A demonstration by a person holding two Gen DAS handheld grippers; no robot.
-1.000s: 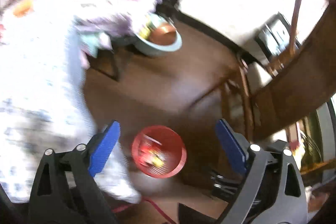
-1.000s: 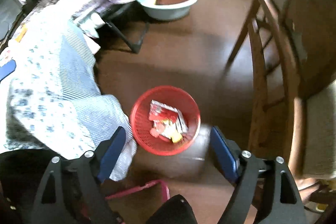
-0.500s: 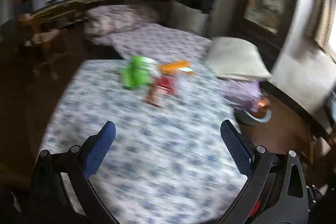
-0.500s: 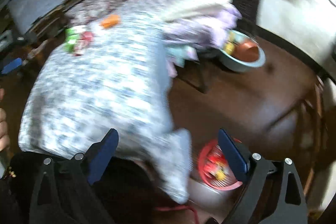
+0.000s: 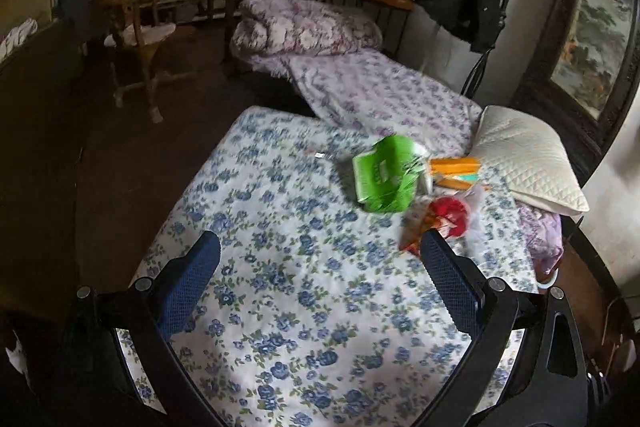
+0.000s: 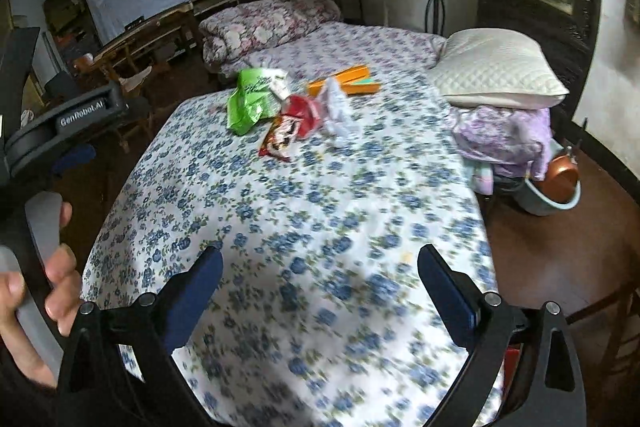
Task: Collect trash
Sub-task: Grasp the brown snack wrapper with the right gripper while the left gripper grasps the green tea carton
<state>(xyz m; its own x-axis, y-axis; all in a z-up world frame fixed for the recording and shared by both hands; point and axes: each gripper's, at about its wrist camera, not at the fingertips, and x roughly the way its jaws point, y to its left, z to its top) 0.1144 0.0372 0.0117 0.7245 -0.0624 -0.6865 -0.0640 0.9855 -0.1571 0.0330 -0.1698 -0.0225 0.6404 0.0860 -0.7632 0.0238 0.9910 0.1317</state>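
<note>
1. Jaws of left gripper (image 5: pixel 320 267) and right gripper (image 6: pixel 320 279) spread wide, holding nothing, above the blue-flowered bed sheet (image 6: pixel 304 195).
2. Crumpled green plastic bag (image 6: pixel 250 99), red snack wrapper (image 6: pixel 290 127), white crumpled plastic (image 6: pixel 338 107) and orange flat box (image 6: pixel 348 81) lie clustered on the bed, beside the white quilted pillow (image 6: pixel 496 67).

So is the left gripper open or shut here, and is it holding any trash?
Open and empty. The left gripper has its blue fingers spread wide over the floral bedsheet, nothing between them; the green wrapper lies farther ahead.

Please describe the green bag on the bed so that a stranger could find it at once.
Look at the bed with the blue-flowered sheet, then at the small heap of trash near its far end. The green bag lies at the heap's left edge, beside a red wrapper; it alone is bright green.
</note>
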